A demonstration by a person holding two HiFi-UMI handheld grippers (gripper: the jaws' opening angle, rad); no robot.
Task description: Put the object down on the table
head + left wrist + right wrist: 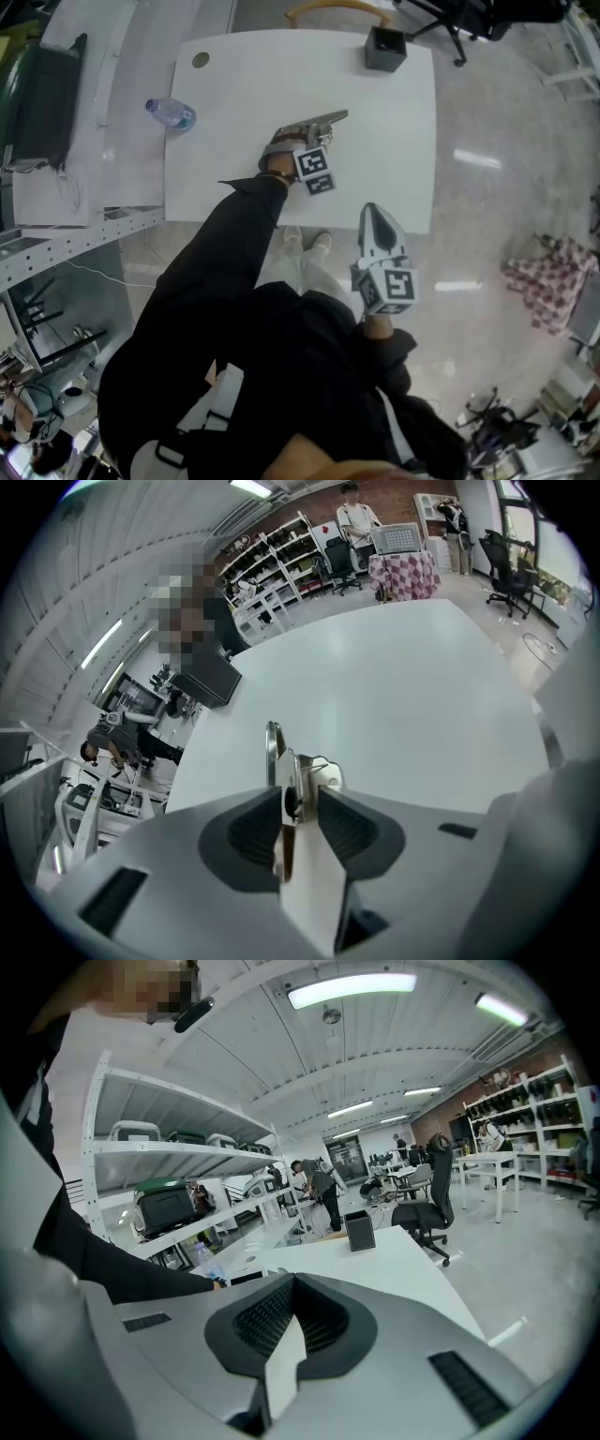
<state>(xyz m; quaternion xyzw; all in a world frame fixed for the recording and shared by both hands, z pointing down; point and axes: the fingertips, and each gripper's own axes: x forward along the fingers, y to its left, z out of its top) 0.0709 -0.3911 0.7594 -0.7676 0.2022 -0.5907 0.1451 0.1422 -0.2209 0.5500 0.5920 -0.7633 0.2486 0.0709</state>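
- left gripper [302, 808]: jaws apart, thin metal object [279, 766] standing between the pads, visible gap on its right side
- object sits lower centre of left gripper view, white table [394, 150] right behind it
- right gripper [286, 1321]: jaws together, empty, lower centre of head view, off the table edge

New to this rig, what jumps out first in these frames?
The left gripper over the middle of the white table, a thin metal object between its slightly parted jaws. The right gripper is by the table's near edge, jaws together and empty. A black box sits at the far edge; a water bottle lies on the surface to the left.
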